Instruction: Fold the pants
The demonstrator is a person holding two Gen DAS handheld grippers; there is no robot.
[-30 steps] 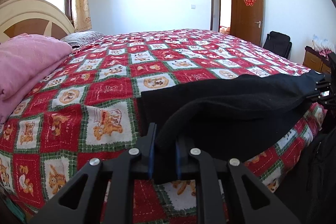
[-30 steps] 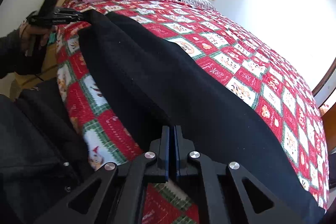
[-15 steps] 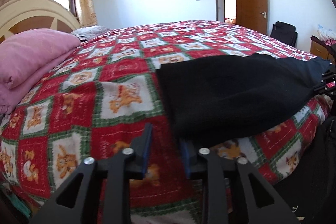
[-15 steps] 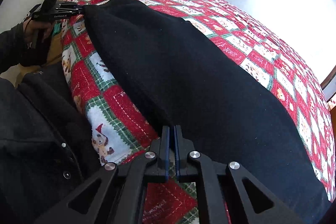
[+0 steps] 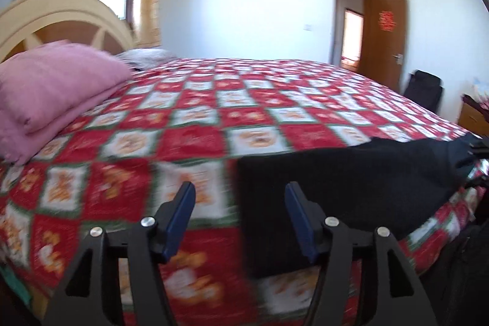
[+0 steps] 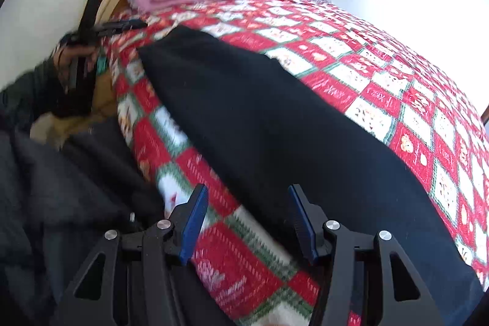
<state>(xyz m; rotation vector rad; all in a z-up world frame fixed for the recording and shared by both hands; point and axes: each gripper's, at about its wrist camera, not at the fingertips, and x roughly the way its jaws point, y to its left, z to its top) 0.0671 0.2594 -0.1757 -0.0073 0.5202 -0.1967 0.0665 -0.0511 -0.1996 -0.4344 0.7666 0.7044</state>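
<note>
Black pants [image 5: 351, 182] lie flat in a long folded strip along the near edge of the red patchwork bedspread [image 5: 195, 139]. My left gripper [image 5: 240, 203] hovers over their near end with its jaws opening. The cloth's edge shows between the blue pads [image 5: 180, 216], which do not touch it. In the right wrist view the pants [image 6: 275, 127] stretch away toward the headboard. My right gripper [image 6: 247, 203] is opening too, above their other end, with nothing pinched. Each view shows the other gripper small: right gripper [image 5: 479, 145], left gripper [image 6: 119, 26] in a hand [image 6: 70, 57].
A folded pink blanket [image 5: 52, 87] and a striped pillow [image 5: 143, 55] sit by the cream headboard [image 5: 61, 17]. A wooden door [image 5: 385, 35], a black bag [image 5: 423, 90] and a low cabinet [image 5: 470, 118] stand past the bed. The person's dark clothing [image 6: 61, 188] is beside the bed edge.
Both grippers were shut on the ends of the pants a second ago. The left let go first, then the right. Both now stand open and the pants rest flat on the bed.
</note>
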